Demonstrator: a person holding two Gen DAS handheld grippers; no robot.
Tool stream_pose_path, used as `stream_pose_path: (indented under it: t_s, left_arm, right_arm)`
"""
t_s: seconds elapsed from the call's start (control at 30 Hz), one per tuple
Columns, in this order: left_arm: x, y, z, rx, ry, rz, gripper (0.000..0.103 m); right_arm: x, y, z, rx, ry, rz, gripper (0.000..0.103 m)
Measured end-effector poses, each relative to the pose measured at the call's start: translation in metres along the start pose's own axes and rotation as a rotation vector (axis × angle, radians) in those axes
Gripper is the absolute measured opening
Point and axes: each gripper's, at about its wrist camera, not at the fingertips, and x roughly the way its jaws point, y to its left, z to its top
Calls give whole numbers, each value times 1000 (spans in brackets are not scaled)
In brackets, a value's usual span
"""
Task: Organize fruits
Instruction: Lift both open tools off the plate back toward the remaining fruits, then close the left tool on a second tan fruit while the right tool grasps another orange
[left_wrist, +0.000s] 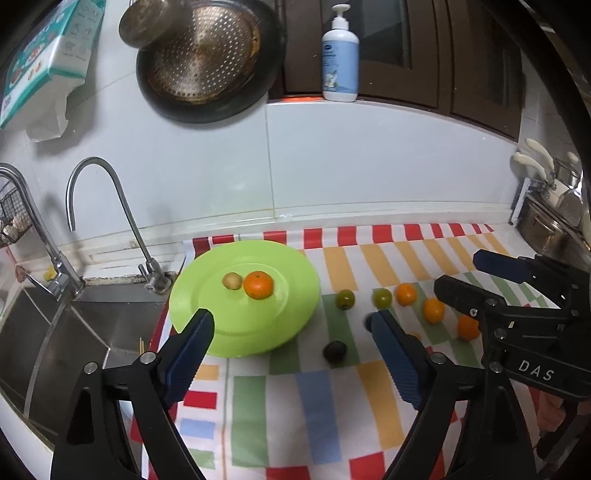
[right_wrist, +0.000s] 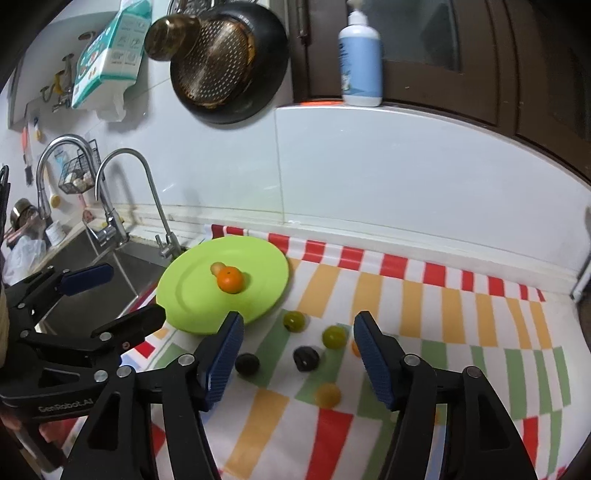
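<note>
Both tongs, left gripper (left_wrist: 291, 325) and right gripper (right_wrist: 297, 328), stand open and empty. The small dark round fruit (right_wrist: 246, 363) lies just ahead of the right gripper, nearer to it than to the left; the round lime-green plastic plate (right_wrist: 184, 291) lies beyond, to the left.

checked cloth (left_wrist: 317, 398) (over the counter): green plate (left_wrist: 295, 306), loose fruits (left_wrist: 406, 294)

Sink (left_wrist: 92, 332) left of gripper; faucet (left_wrist: 110, 206) beyond it; pan (left_wrist: 207, 62), soap bottle (left_wrist: 340, 62) high ahead; checked cloth (left_wrist: 332, 406) beneath.

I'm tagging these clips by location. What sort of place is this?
Most likely a home kitchen counter: a steel sink with a curved tap, a pan hanging on the tiled wall, and a green plate of fruit on a striped cloth.
</note>
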Motion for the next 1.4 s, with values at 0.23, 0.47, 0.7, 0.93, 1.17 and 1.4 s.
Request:
stream_pose_path:
  t_s: [0.23,0.47,0.7,0.93,1.17,1.4]
  left_arm:
    - [-13,-22,-17,20,-4,-33,91]
    - [-14,-40,-31,40,2,-51,92]
    - [1,-59,-38,82,13,-103,91]
    - [23,-76,-37,134,26,-173,89]
    - [54,-91,-38,190,61,-214,83]
    - [86,-100,-40,222,107,-258,77]
  right_arm:
    - [-27,-19,-24,33,-8,-74,69]
    - [-42,-34,-44,56,-3,-129,69]
    - [-44,-51,-56,80,18,-166,69]
    - [-36,-67,-68,106,58,-176,69]
    - [-18,-83,-78,146,104,-191,69]
    - [5,-94,-88,170,158,-193,69]
